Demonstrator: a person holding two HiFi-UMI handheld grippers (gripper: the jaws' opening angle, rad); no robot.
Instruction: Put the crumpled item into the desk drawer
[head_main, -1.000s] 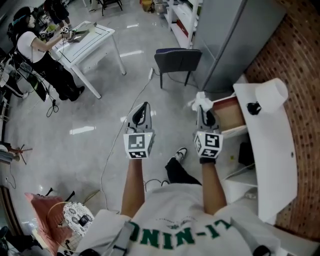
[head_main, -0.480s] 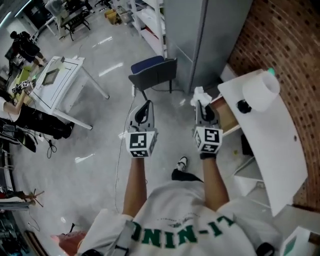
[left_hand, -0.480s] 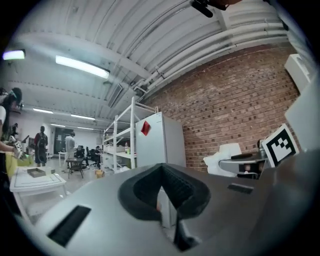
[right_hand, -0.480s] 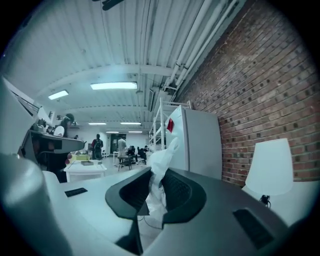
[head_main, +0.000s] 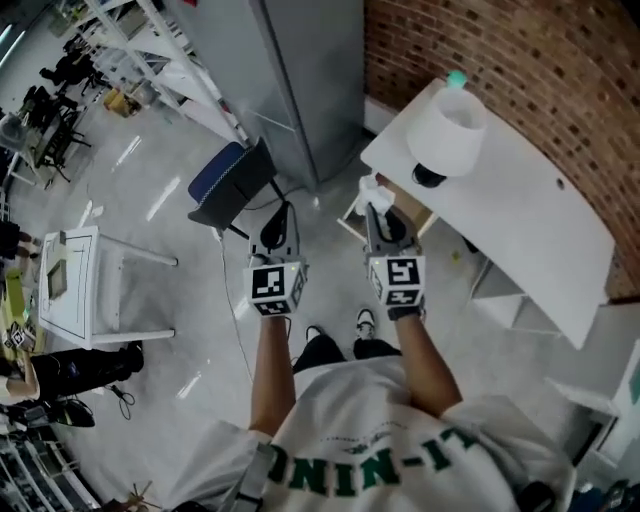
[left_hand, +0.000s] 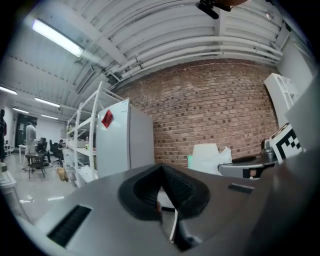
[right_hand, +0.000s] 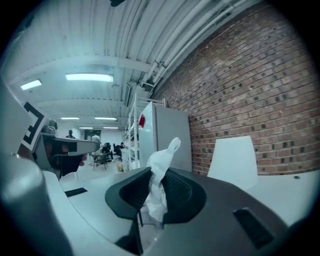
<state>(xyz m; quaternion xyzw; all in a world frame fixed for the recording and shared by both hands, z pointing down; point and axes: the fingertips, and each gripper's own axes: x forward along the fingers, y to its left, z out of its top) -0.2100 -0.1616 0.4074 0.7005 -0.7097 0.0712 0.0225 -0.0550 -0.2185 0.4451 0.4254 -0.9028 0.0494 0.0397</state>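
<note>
In the head view my right gripper (head_main: 378, 212) is shut on the crumpled white item (head_main: 372, 190), a wad of thin paper or plastic sticking out past the fingertips. It hangs in the air just in front of the white desk (head_main: 520, 225), over the open drawer (head_main: 412, 218) with its brown inside. In the right gripper view the crumpled item (right_hand: 159, 172) is pinched between the black pads and rises above them. My left gripper (head_main: 279, 232) hovers beside it over the floor, jaws together with nothing in them; its pads (left_hand: 175, 187) meet.
A white lampshade (head_main: 447, 135) stands on the desk's near end. A brick wall (head_main: 520, 70) runs behind the desk. A blue chair (head_main: 222, 180) and a tall grey cabinet (head_main: 290, 70) stand to the left. A small white table (head_main: 75, 285) is at far left.
The view has swung round: the desk and brick wall now fill the upper right. Both grippers have come closer to the desk's drawer, the right one still holding the crumpled item.
</note>
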